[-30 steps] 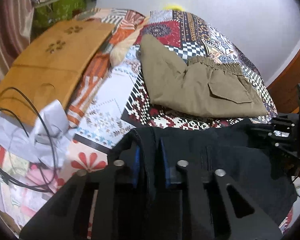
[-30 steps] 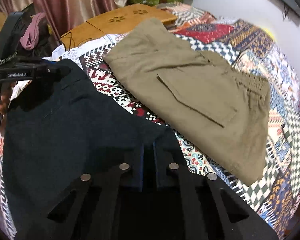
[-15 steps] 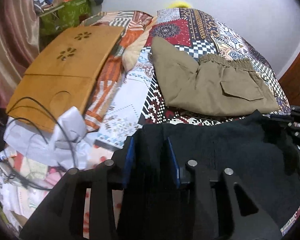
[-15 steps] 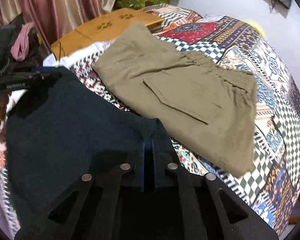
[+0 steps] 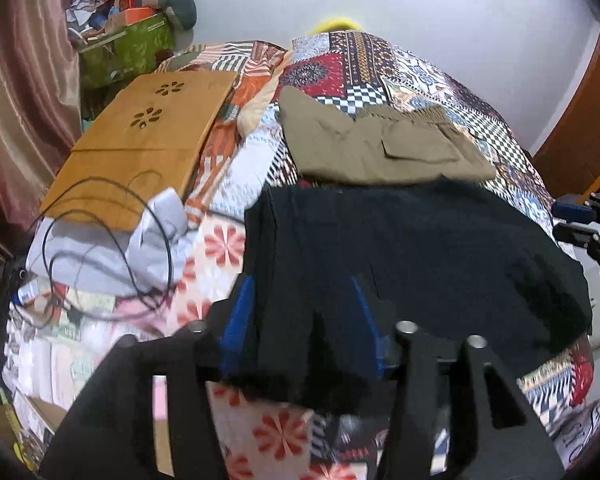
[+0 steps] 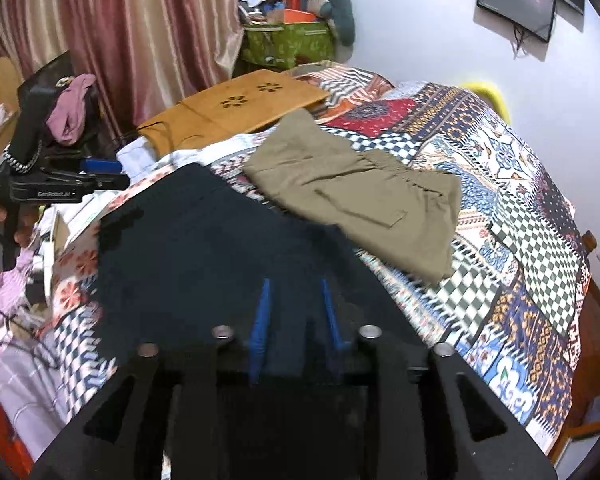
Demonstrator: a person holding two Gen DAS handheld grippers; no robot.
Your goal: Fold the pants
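Observation:
Dark navy pants [image 5: 420, 248] [image 6: 220, 248] lie folded flat at the near side of the patchwork bedspread [image 6: 520, 200]. My left gripper [image 5: 300, 314] hovers over their left edge. Its jaws are opening, and the cloth shows in the gap, but the blue pads [image 5: 238, 312] do not press on it. My right gripper [image 6: 295, 308] hangs over the pants' other end. It is also opening, and its pads stand apart with no cloth pinched. Each gripper shows in the other's view: the right gripper [image 5: 584, 224] and the left gripper [image 6: 60, 186].
Folded khaki pants [image 5: 380, 152] [image 6: 360, 192] lie just beyond the dark pair. On the left of the bed are a wooden lap desk [image 5: 148, 140], a white cloth [image 5: 112, 248] and black cables [image 5: 100, 220]. A green bag [image 6: 288, 44] and a curtain [image 6: 120, 32] stand behind.
Both grippers were shut on the dark pants' near edge. Their jaws have since spread and let go. Both have drawn back and upward, and the pants now lie flat on the bed.

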